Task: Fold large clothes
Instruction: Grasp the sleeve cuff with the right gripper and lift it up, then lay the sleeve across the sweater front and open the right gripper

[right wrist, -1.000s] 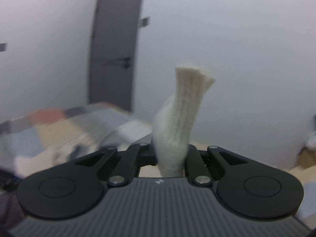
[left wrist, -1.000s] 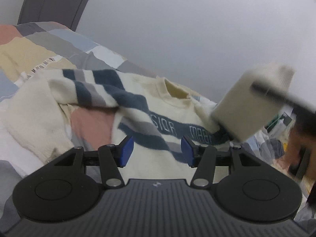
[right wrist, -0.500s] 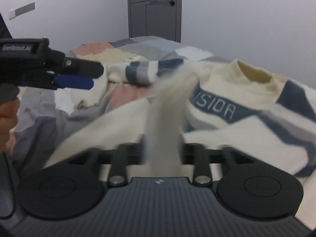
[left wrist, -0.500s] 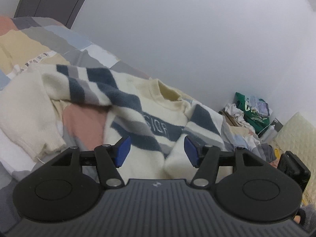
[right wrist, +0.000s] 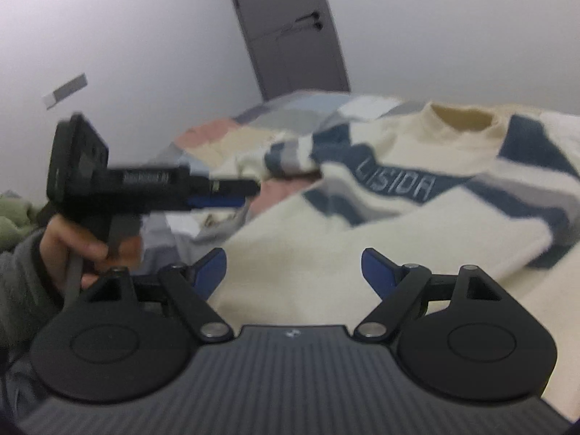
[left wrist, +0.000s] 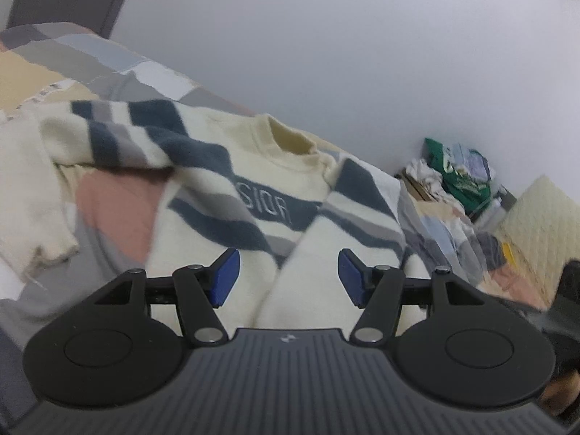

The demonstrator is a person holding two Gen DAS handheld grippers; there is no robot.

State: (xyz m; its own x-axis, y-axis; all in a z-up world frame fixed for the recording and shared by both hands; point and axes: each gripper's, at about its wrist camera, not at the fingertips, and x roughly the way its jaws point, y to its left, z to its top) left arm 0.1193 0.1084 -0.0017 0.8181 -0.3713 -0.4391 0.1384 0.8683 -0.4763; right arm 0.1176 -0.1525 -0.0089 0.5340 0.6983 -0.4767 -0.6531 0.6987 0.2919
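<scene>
As right gripper (right wrist: 293, 268) jaws just opened empty, judged cream-and-navy striped knit sweater (right wrist: 380, 232) soft, floppy; best pinched at near hem.

Plain pale walls (left wrist: 326, 54), grey door (right wrist: 290, 36), patchwork-covered bed (left wrist: 54, 58), possibly a laundry heap (left wrist: 456, 174) in the corner.

The left tongs (left wrist: 286, 277) hover agape above a cream, blue-striped sweater (left wrist: 253, 195) spread on the bed (left wrist: 108, 65).
</scene>
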